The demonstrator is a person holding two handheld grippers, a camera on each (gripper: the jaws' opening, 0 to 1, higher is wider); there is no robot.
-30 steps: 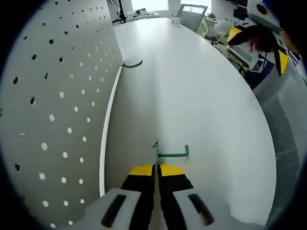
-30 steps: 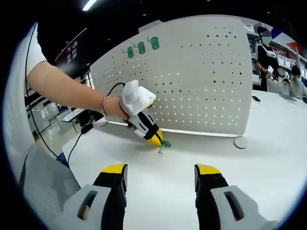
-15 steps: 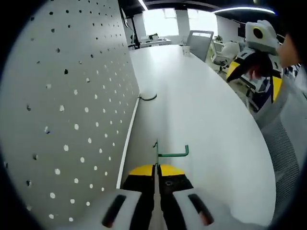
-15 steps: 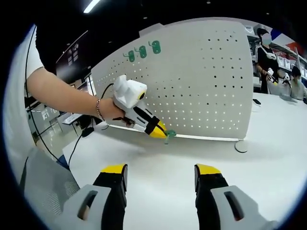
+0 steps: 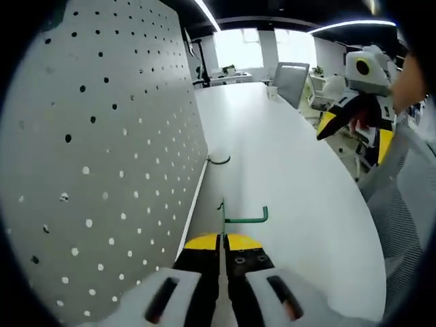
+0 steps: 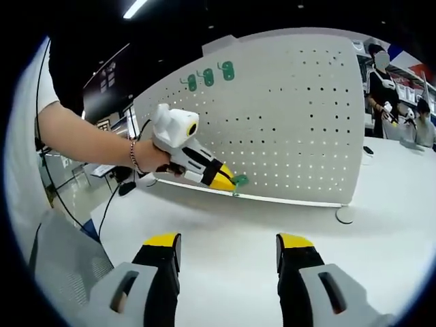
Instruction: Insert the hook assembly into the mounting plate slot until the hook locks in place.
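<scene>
Left gripper: jaws pressed together on the green hook, which juts forward from the tips; also seen at, raised above the white table.
Pegboard: upright, just to the left of the held hook, hook near it; contact not discernible.
Right gripper: jaws spread wide, holding nothing, well back from the pegboard.
Mounted green hooks: high on the board, above the left gripper.

A long white table runs toward bright windows, an office chair beyond, ceiling strip lights.
</scene>
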